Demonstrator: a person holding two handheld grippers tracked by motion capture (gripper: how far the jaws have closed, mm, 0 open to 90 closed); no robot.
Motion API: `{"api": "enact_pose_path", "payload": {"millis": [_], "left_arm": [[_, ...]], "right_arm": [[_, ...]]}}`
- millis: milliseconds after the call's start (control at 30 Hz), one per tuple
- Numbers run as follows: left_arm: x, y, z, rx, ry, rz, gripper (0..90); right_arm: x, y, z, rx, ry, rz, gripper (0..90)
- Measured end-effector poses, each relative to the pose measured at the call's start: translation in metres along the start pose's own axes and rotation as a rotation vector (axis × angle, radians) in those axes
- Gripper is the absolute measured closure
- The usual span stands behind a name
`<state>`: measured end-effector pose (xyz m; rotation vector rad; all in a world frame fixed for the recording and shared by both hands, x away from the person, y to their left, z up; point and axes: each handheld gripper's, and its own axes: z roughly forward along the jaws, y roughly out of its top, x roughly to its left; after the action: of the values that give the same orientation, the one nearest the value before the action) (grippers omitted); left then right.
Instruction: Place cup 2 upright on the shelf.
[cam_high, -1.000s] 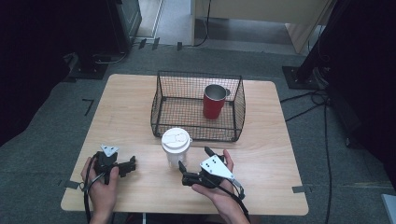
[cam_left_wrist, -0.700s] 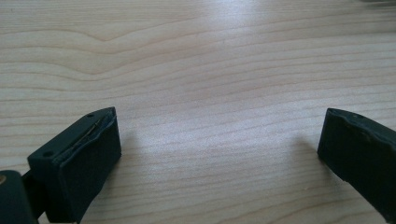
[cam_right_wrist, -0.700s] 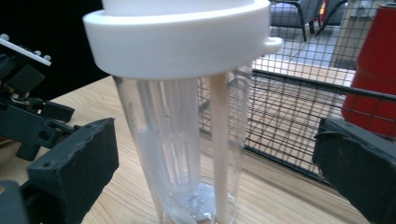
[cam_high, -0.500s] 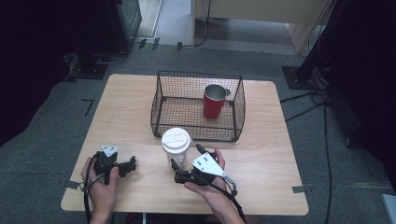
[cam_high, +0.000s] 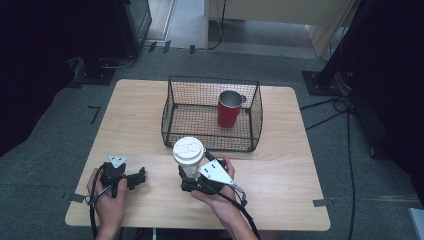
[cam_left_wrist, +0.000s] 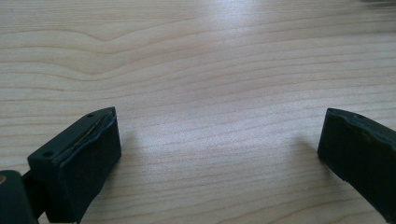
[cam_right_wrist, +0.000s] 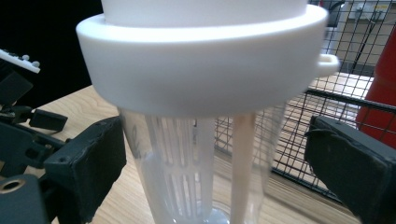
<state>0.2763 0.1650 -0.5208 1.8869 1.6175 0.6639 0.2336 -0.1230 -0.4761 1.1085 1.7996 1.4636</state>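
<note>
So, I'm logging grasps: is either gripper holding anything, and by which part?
Nothing is gripped yet. The right gripper straddles the clear cup below its white lid, its jaws just closing; the right pad stands apart. The left gripper is open over the table.

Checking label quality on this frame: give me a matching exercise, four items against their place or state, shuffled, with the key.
Items:
1. clear plastic cup with white lid
2. red metal mug
3. black wire basket
4. left hand-held gripper

Places or states:
A. jaws wide apart over bare wood
B. inside the basket, right side
C. between the right hand-held gripper's jaws, in front of the basket
D. on the light wooden table, toward its far edge

Pairs: 1-C, 2-B, 3-D, 4-A
</note>
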Motion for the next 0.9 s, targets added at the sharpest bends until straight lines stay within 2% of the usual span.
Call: {"api": "enact_pose_path", "payload": {"millis": [267, 367, 467, 733, 900], "left_arm": [[0.000, 0.000, 0.000, 0.000, 0.000, 0.001, 0.0], [0.000, 0.000, 0.000, -0.001, 0.000, 0.000, 0.0], [0.000, 0.000, 0.000, 0.000, 0.000, 0.000, 0.0], [0.000, 0.000, 0.000, -0.001, 0.000, 0.000, 0.0], [0.000, 0.000, 0.000, 0.000, 0.000, 0.000, 0.0]], "right_arm": [[0.005, 0.003, 0.011, -0.001, -0.009, 0.007, 7.6], [0.007, 0.004, 0.015, 0.001, -0.024, 0.008, 12.2], [0.008, 0.003, 0.018, 0.010, -0.034, 0.002, 13.0], [0.009, 0.000, 0.027, 0.020, -0.045, 0.027, 15.3], [0.010, -0.001, 0.026, 0.009, -0.046, -0.001, 16.4]]}}
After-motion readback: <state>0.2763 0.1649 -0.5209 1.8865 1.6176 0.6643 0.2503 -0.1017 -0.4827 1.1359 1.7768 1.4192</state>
